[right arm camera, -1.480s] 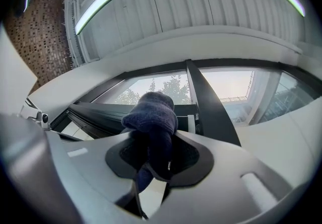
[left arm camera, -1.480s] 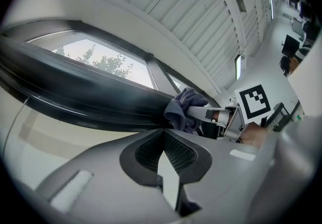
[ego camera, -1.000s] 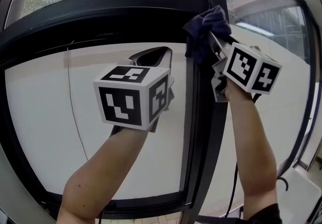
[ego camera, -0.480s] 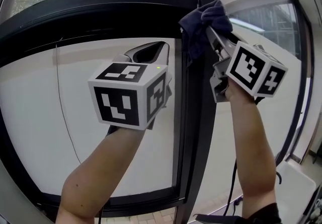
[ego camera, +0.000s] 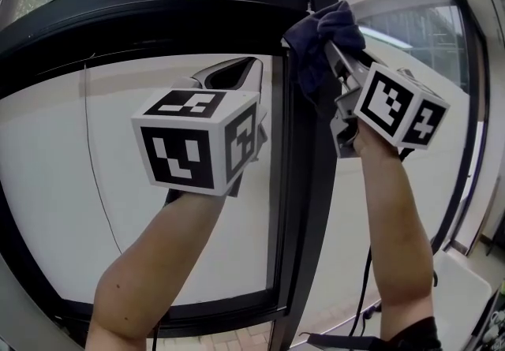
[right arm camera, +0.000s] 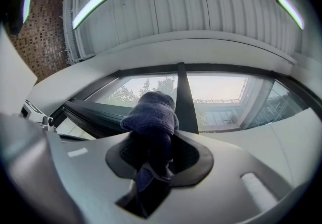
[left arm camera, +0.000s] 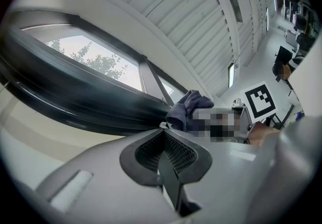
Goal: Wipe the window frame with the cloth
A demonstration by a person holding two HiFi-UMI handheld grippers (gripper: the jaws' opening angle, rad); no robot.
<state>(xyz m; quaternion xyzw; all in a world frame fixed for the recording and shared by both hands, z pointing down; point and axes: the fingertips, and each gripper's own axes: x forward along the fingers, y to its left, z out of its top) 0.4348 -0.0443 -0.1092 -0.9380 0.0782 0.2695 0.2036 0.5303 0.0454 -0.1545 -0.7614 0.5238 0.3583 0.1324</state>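
Top ctr of the head view: pressing the dark blue cloth (ego camera: 322, 32) against the black window frame (ego camera: 158, 2), right up near the top of its upright bar (ego camera: 304, 207). Clamped hard on that cloth w/ the right gripper (ego camera: 333, 54), marker cube (ego camera: 398, 109) off to the right, forearm (ego camera: 394, 223) rising from bottom right.

Switching to the right gripper view: pinched mid-frame btwn both pads, bunched into a rounded wad above the tips, w/ a tail hanging down thru the gap. Behind the wad, more of the upright bar, plus trees (right arm camera: 151, 87) & buildings (right arm camera: 221, 115) thru the glass.

Over to the left gripper (ego camera: 233, 77), ctr-left of the head view: held up in front of the pane (ego camera: 189, 263), left of the upright bar, clear of the cloth. Closed up tight, pads meeting, nothing btwn them, as seen plainly lower ctr in the left gripper view. Beyond those tips, just right of ctr, spotting the cloth up against the dark sweep of frame coming across from the left edge. Can't tell whether touching glass or frame w/ the left tips.
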